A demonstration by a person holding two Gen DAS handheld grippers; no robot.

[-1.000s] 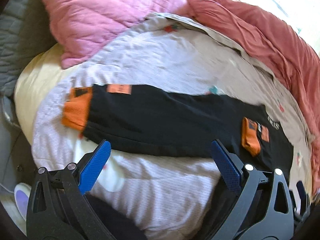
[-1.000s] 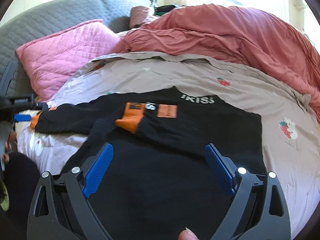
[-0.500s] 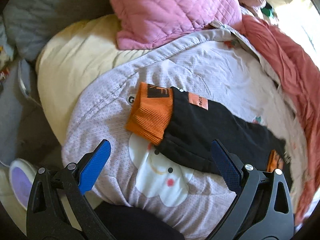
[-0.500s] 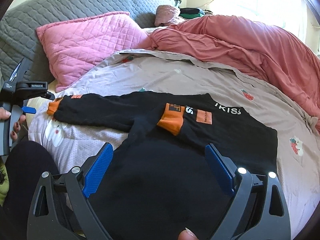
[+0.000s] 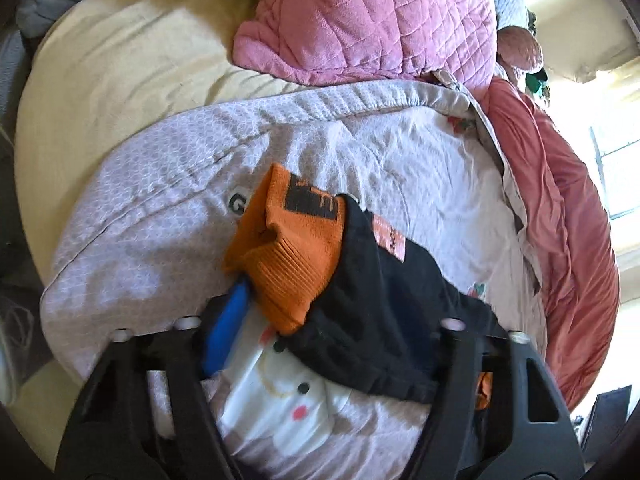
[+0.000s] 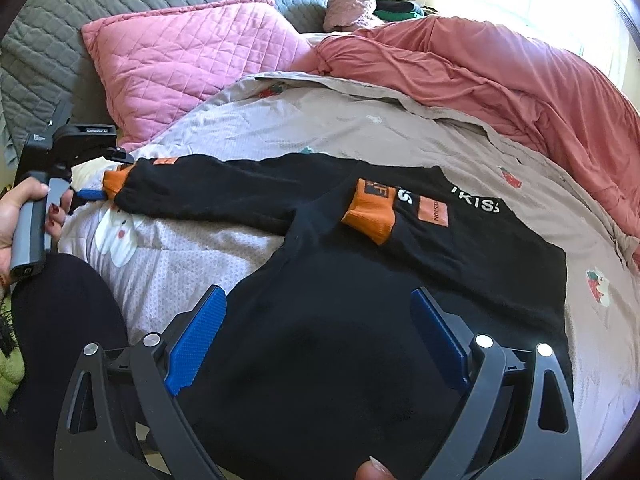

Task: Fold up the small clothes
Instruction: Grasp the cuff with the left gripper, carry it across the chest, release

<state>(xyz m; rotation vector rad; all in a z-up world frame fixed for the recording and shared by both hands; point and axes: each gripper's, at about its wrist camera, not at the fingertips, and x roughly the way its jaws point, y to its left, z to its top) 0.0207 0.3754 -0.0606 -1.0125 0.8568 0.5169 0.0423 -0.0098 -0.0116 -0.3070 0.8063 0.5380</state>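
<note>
1. While the left wrist view shows only a sleeve, the right wrist view shows the whole black sweatshirt (image 6: 360,280) flat on the bed cover (image 6: 360,128).
2. The left gripper (image 5: 320,320) is closing around the ribbed orange cuff (image 5: 292,264).
3. The right gripper (image 6: 316,336) hangs unclenched above soft black fabric.

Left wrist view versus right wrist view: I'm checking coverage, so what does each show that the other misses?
Only the left wrist view shows the pale yellow pillow. Only the right shows the second orange cuff folded onto the black sweater's body, the white chest lettering and the open right tongs. Both show the outstretched sleeve's orange ribbed cuff between the closing left tongs, and the pink quilted pillow.
</note>
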